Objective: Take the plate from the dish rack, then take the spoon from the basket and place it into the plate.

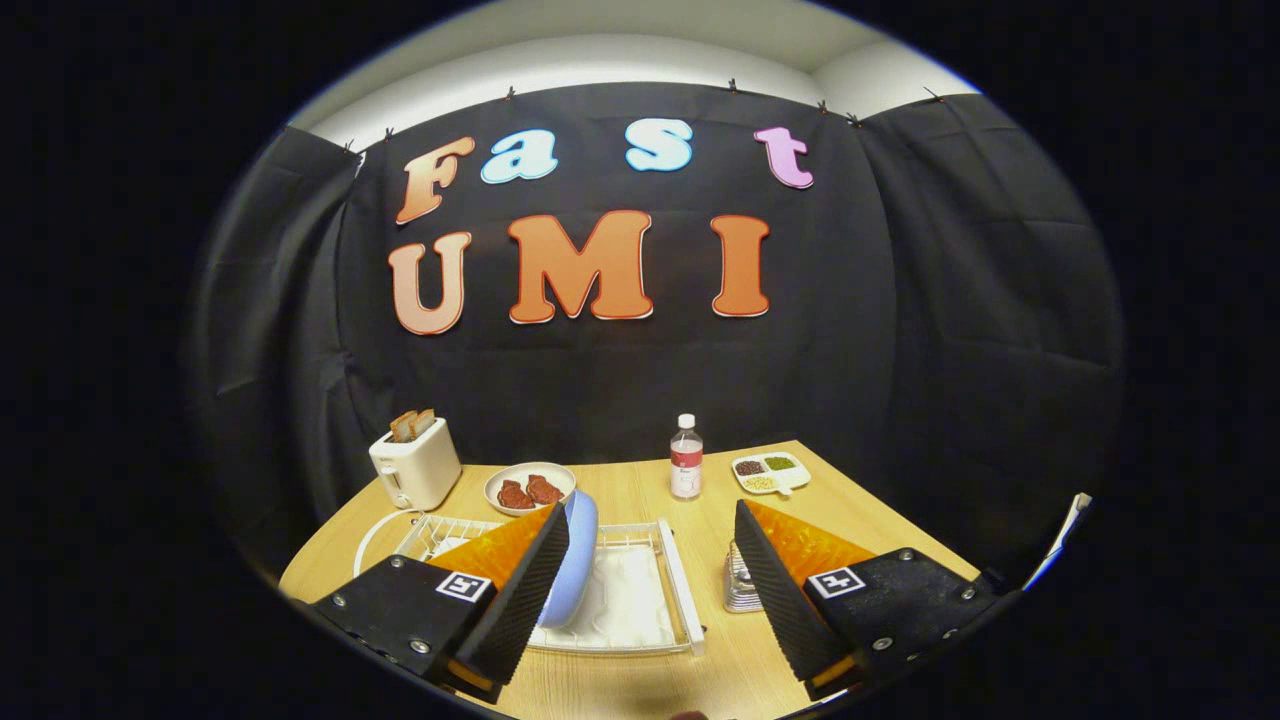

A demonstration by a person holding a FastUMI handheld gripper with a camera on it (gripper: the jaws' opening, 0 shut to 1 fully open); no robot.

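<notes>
Black cloth (900, 300) hangs as the wall on the far side and on both flanks, with a pale ceiling strip above it. Below it a light wooden table (850, 510) runs from the cloth toward the near side.

On the table's near left part lies a white wire dish rack (670, 570) over a white drip tray. A pale blue plate (575, 560) stands on edge in the rack, leaning a little, just beside the inner face of the left finger and between the two fingers. Whether the finger touches it cannot be told.

Left of the rack and farther back stands a white toaster (415, 465) with two slices of toast (412, 424) sticking up. To its right, just beyond the rack, sits a round bowl (530, 487) holding reddish-brown pieces. A clear bottle (686, 458) with a white cap stands upright near the table's far middle, and a small white divided dish (771, 472) with dark, green and pale fillings lies to its right.

A small metal wire basket (742, 585) sits right of the rack, partly hidden by the right finger.

The gripper (650, 580) hangs low over the near table, level, its fingers spread wide apart and holding nothing.
</notes>
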